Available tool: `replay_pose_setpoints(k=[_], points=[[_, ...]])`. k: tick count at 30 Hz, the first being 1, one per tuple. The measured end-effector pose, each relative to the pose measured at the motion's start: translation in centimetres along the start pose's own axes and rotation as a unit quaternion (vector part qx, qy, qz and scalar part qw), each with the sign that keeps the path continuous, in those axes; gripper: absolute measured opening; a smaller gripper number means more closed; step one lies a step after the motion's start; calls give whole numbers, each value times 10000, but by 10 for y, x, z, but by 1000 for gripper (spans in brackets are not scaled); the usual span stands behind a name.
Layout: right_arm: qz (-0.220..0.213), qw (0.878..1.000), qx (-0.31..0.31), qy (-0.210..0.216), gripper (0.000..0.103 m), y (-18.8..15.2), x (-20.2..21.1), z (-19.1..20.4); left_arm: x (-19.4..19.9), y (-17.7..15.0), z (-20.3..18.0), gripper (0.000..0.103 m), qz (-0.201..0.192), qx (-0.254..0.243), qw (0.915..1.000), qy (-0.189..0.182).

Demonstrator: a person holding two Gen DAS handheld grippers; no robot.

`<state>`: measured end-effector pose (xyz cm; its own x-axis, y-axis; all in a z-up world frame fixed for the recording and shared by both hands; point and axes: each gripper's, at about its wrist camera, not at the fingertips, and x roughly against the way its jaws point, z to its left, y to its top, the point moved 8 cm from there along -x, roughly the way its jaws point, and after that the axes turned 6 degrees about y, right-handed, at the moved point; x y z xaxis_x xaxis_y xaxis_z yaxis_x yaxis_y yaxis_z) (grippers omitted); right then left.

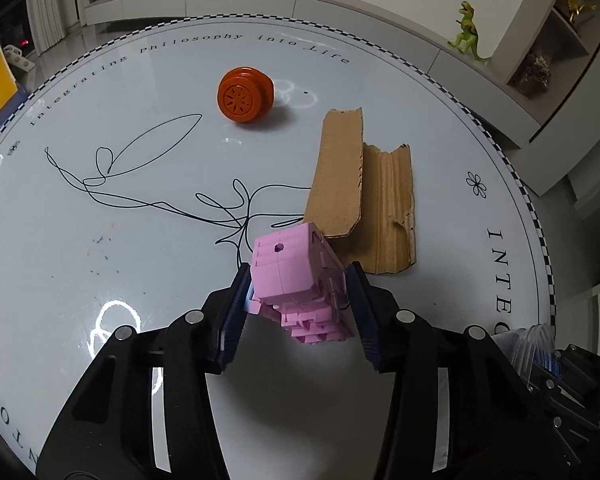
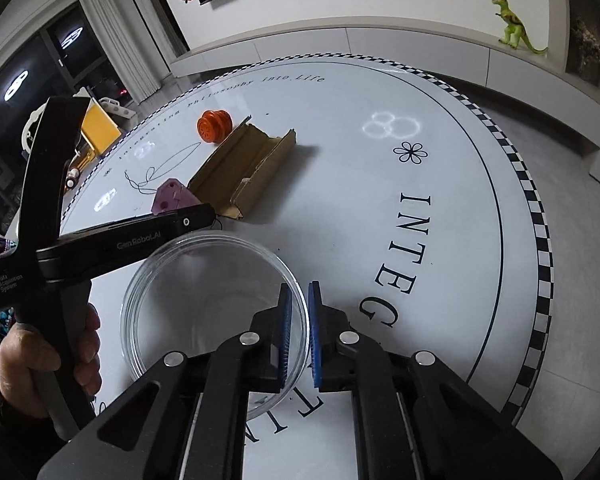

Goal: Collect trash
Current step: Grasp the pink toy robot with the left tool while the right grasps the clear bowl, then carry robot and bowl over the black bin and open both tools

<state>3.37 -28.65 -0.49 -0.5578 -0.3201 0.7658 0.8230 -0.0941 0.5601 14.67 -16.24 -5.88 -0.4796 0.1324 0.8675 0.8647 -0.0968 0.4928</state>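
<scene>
My left gripper (image 1: 300, 276) is shut on a pink block toy (image 1: 296, 272) and holds it just above the white round table (image 1: 60, 240). The toy also shows in the right wrist view (image 2: 172, 200), behind the left gripper's body. My right gripper (image 2: 299, 292) is shut on the rim of a clear plastic bowl (image 2: 204, 308), which is empty. A torn piece of brown cardboard (image 1: 364, 192) lies beside the toy; it also shows in the right wrist view (image 2: 248, 164). A black thread (image 1: 140, 176) lies tangled on the table.
An orange round toy (image 1: 246, 94) lies farther back on the table, seen too in the right wrist view (image 2: 214, 126). A green dinosaur figure (image 1: 468, 32) stands on a white shelf beyond the table.
</scene>
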Motion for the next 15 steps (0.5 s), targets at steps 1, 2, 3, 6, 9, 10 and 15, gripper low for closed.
replay_pose_setpoints(k=[1, 2, 3, 6, 9, 10, 15], points=[[-3, 10000, -36, 26, 10, -1, 1, 0, 0, 0, 0, 47, -1, 20, 10000, -30], [-18, 10000, -65, 41, 10, -1, 2, 0, 0, 0, 0, 47, -4, 50, 10000, -68], [-44, 10000, -77, 38, 10, 0, 4, 0, 0, 0, 0, 47, -9, 73, 9999, -101], [-106, 9999, -88, 18, 10, 0, 10, 1, 4, -1, 9, 47, -80, 151, 9998, -80], [-141, 9999, -94, 15, 10, 0, 14, 2, 15, -1, 13, 47, -302, -9, 9994, 161], [-144, 9999, -82, 21, 10, 1, 13, 4, 21, -2, 13, 47, -381, -116, 9989, 263], [-163, 9998, 102, 107, 10, 0, 18, 25, 48, -13, 22, 47, -602, -294, 9966, 485]])
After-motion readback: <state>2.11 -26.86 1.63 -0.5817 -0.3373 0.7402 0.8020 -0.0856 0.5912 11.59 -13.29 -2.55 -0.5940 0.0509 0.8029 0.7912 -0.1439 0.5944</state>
